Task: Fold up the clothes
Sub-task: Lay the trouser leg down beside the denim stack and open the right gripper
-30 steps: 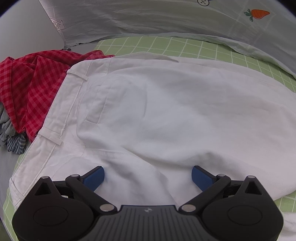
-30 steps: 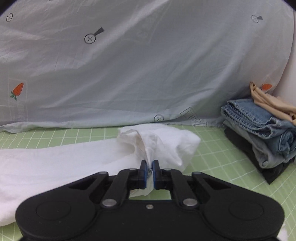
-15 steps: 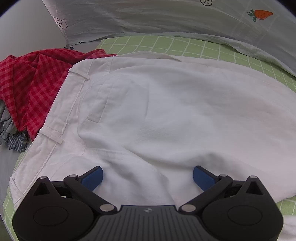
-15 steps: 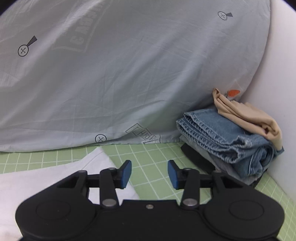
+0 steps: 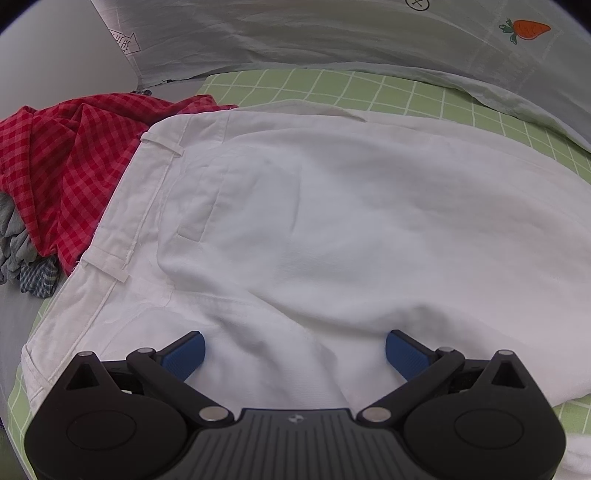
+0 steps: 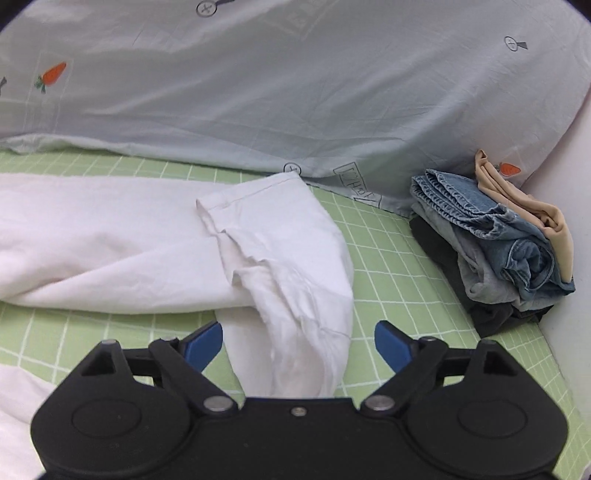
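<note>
Green sheeting (image 5: 369,88) with a white grid covered the bed, and a pale grey duvet (image 5: 332,33), printed with small carrots and screw motifs, lay bunched along its far edge. From the left wrist view, the white trousers (image 5: 332,221) lay spread flat across the sheet, their woven cloth softly creased, the waistband with narrow belt loops running along the left side and a welt pocket stitched just inside it. A red gingham garment (image 5: 62,162) was crumpled against the waistband, with a grey and blue checked piece (image 5: 29,258) tucked below it. The left tongs (image 5: 295,354) hovered low over the seat of the trousers, blue ribbed pads spread wide apart, gripping nothing.

From the right wrist view, the trouser legs ran in from the left across the green sheet (image 6: 388,266), and the hemmed cuff end (image 6: 280,251) was doubled back on itself in a loose, rumpled fold. The right tongs (image 6: 297,345) sat spread wide, straddling that folded end without clamping it. Against the wall to the right stood a stack of folded clothes (image 6: 509,251): dark fabric at the bottom, blue denim above, a beige garment on top.
</note>
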`<action>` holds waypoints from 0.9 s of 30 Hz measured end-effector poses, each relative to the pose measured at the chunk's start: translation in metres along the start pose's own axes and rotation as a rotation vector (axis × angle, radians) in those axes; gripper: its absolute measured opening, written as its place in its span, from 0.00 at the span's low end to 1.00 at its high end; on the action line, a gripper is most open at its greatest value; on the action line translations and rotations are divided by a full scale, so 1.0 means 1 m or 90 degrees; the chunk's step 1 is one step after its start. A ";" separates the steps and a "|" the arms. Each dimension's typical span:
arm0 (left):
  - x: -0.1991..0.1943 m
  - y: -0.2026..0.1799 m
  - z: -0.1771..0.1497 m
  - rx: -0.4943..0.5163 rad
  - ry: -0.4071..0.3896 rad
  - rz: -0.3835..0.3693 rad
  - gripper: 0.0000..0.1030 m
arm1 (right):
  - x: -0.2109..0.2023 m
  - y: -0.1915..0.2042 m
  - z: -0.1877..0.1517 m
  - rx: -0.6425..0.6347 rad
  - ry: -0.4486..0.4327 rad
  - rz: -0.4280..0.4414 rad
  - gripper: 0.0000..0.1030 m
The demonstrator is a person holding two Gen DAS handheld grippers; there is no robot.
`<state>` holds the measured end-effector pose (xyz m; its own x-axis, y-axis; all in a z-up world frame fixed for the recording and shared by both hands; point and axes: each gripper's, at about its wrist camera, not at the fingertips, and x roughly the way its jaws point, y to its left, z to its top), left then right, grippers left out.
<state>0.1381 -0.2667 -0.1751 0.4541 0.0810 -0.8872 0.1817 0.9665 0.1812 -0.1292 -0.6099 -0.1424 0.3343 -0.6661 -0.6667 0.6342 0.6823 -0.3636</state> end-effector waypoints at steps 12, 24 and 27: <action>0.002 0.004 0.001 0.012 0.003 -0.032 1.00 | 0.005 -0.146 0.092 0.153 -0.150 -0.133 0.04; -0.001 -0.001 -0.002 0.016 -0.004 -0.034 1.00 | 0.073 -0.108 0.100 0.151 -0.045 -0.084 0.53; -0.001 -0.002 -0.001 0.016 -0.003 -0.032 1.00 | 0.069 -0.110 0.067 0.272 -0.021 -0.051 0.59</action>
<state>0.1362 -0.2688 -0.1750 0.4485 0.0317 -0.8932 0.2258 0.9629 0.1476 -0.1294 -0.7513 -0.1051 0.2903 -0.7258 -0.6237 0.8881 0.4471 -0.1070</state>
